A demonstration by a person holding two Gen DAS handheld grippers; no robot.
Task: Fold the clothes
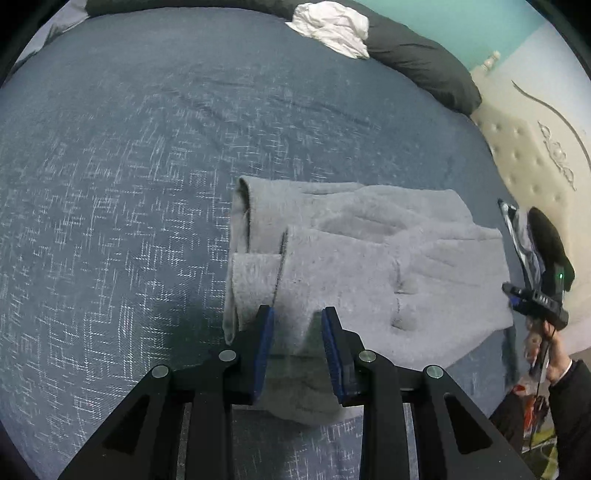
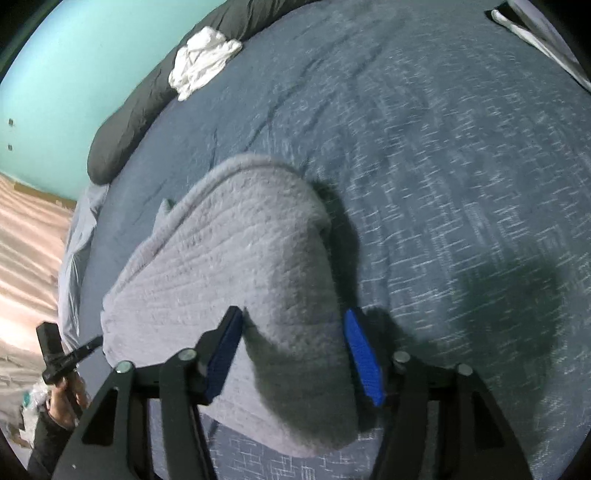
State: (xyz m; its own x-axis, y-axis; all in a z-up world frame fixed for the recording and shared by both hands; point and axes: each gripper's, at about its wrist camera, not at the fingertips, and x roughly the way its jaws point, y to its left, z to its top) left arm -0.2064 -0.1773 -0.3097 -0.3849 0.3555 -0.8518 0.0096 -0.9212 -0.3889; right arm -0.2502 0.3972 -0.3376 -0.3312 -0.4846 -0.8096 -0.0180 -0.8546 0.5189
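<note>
A grey fleece garment (image 1: 369,240) lies folded on the blue bedspread (image 1: 147,147), its sleeves laid over the body. My left gripper (image 1: 297,317) hovers over its near edge, jaws apart; cloth shows in the gap and neither pad presses on it. In the right wrist view the same garment (image 2: 221,258) bulges up in thick folds. My right gripper (image 2: 293,317) stands open astride a shaded corner of it, pads beside the cloth. From the left wrist view, the right gripper (image 1: 515,236) is at the garment's right edge, held by a hand (image 1: 554,354).
A crumpled white cloth (image 1: 332,29) rests on a dark bolster (image 1: 417,55) at the bed's far side. A cream tufted headboard (image 1: 524,155) stands to the right. In the right wrist view, wooden floor (image 2: 26,240) lies left of the bed and a striped item (image 2: 535,33) sits far right.
</note>
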